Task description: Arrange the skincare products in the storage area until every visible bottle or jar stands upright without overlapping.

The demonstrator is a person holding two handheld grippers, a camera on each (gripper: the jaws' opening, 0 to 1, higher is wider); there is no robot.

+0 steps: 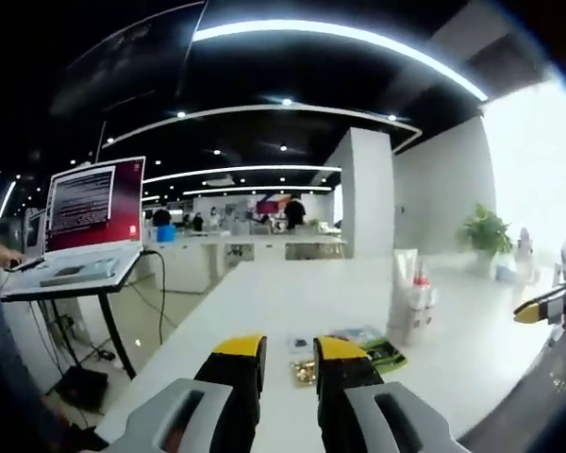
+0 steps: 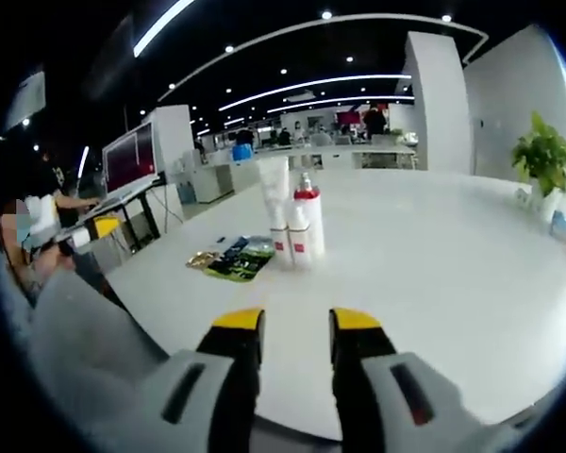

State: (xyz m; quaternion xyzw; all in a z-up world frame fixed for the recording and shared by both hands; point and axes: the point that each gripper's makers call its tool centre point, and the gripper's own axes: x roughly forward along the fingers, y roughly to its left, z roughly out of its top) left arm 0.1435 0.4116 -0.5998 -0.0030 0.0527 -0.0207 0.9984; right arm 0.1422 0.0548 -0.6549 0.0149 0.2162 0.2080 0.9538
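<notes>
At the bottom centre of the right gripper view, the right gripper [image 2: 297, 326] hangs over bare white table [image 2: 453, 283] with its yellow-tipped jaws parted and nothing between them, a released stance that suits an approach rather than a carry. Ahead of it, just above centre, the skincare bottles [image 2: 297, 226] stand as a tight upright cluster: a tall white tube [image 2: 274, 189] at the back, a bottle with a red cap [image 2: 307, 215] beside it, and shorter white ones in front. They look to touch or nearly so, which is likely why they need spacing out. Left of them, flat sachets [image 2: 231, 258] lie on the table, dark green and gold, apparently overlapping one another.

At the bottom of the left gripper view, the left gripper [image 1: 291, 354] is likewise released and empty, jaws apart, aimed at the sachets just beyond its tips. The bottle cluster stands right of centre there. At the right edge, a yellow tip of the other gripper pokes in.

Further off, a laptop [image 1: 90, 212] with a red screen sits on a stand at left, and a potted plant [image 1: 486, 236] stands near the bright right side.

My reading is that no rearranging has been done.
</notes>
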